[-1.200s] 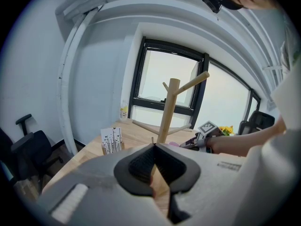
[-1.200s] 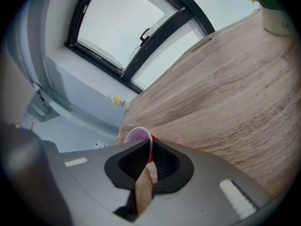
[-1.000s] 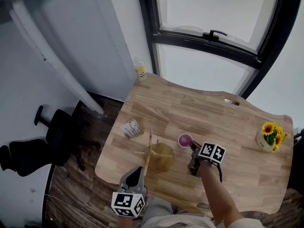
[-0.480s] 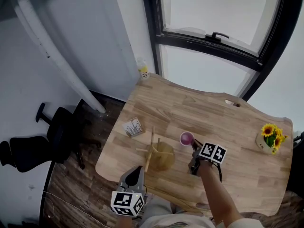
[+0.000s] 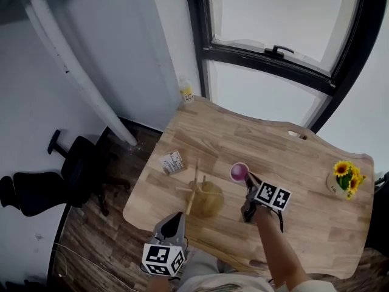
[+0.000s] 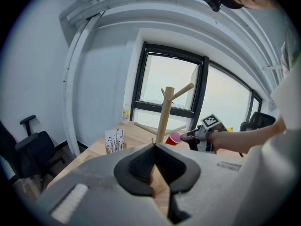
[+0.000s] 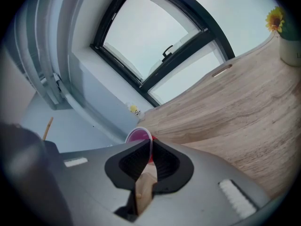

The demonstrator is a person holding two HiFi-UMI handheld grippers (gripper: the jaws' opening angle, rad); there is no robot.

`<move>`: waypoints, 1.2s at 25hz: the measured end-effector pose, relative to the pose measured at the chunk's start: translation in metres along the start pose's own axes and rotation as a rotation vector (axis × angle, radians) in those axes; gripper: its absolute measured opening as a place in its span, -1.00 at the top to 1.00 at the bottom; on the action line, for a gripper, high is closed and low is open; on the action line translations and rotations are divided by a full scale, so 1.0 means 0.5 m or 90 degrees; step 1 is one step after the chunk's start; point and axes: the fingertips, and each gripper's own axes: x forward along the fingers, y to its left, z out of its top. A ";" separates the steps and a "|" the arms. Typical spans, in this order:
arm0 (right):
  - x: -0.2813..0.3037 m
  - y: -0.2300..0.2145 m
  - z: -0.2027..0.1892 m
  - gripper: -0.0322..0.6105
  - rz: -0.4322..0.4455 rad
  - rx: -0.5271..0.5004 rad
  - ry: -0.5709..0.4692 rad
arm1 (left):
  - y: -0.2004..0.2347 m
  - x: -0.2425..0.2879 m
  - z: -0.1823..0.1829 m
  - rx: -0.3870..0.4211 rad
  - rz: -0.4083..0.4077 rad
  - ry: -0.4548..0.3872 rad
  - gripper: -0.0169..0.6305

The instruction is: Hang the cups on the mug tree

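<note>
With right tool (image 5: 248,183) pinched narrow on pink cup (image 5: 239,171) — carry to a mug tree (image 5: 196,187) peg, tip mouth over it slowly (left tool (image 5: 174,222) empty, jaws together).

One pink cup (image 5: 239,171) and one wooden mug tree (image 5: 204,199) are being counted, with one wooden table (image 5: 304,163) being shown. Two grippers are being seen: one left gripper (image 5: 177,217) and one right gripper (image 5: 248,180). One small printed box (image 5: 172,163), one pot of sunflowers (image 5: 343,176), one small bottle (image 5: 186,92) and one black office chair (image 5: 36,190) are also being counted.
</note>
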 end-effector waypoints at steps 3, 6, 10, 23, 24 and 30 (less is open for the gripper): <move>-0.012 0.016 0.014 0.85 0.008 -0.017 -0.014 | -0.005 -0.007 0.004 0.001 -0.001 -0.005 0.94; -0.023 0.034 0.032 0.85 0.018 -0.040 -0.029 | -0.011 -0.011 0.008 0.003 -0.001 -0.010 0.94; -0.038 0.061 0.060 0.85 0.034 -0.071 -0.051 | -0.020 -0.016 0.012 0.005 -0.002 -0.016 0.94; -0.084 0.148 0.131 0.85 0.058 -0.179 -0.119 | -0.039 -0.032 0.028 0.015 -0.002 -0.037 0.94; -0.088 0.155 0.137 0.85 0.059 -0.190 -0.124 | -0.040 -0.033 0.029 0.016 -0.002 -0.038 0.94; -0.109 0.203 0.169 0.85 0.058 -0.274 -0.157 | -0.044 -0.039 0.035 0.018 0.000 -0.043 0.94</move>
